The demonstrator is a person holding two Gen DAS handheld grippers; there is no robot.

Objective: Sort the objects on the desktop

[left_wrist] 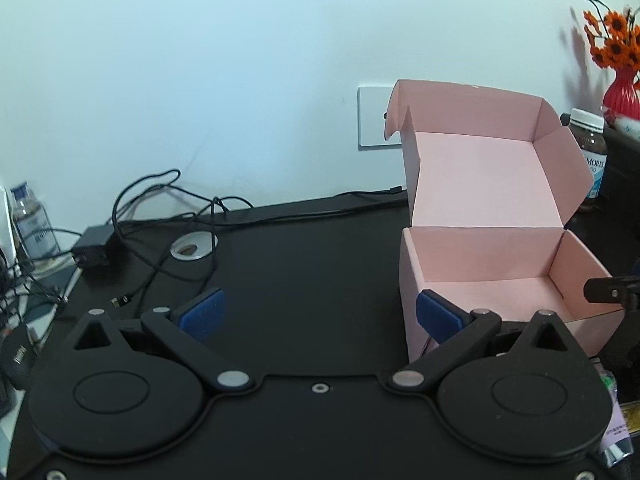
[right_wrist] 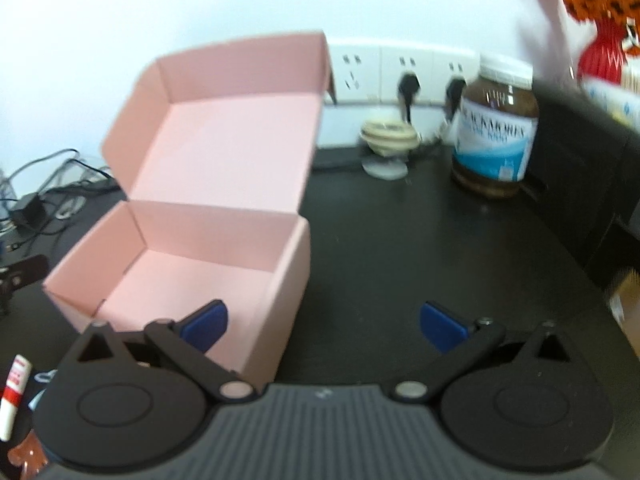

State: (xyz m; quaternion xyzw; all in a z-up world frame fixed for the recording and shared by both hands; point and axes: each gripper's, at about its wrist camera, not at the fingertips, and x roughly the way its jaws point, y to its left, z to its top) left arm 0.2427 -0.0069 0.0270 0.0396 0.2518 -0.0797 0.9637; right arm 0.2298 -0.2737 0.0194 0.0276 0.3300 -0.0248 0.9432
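Observation:
A pink cardboard box (left_wrist: 500, 256) stands on the black desk with its lid flipped up, and nothing lies inside it. My left gripper (left_wrist: 320, 312) is open above the desk, its right blue pad (left_wrist: 436, 316) against the box's front left corner. The right wrist view shows the same pink box (right_wrist: 200, 248) at the left. There my right gripper (right_wrist: 324, 326) is open and holds nothing, its left pad (right_wrist: 206, 326) over the box's front right corner. A white and red tube (right_wrist: 14, 392) lies at the lower left.
A brown supplement jar (right_wrist: 494, 132) stands at the back right near a red vase of orange flowers (left_wrist: 620, 64). Wall sockets with plugs (right_wrist: 408, 80) sit behind. Tangled cables and a black adapter (left_wrist: 94, 246) cover the back left. A water bottle (left_wrist: 32, 220) stands far left.

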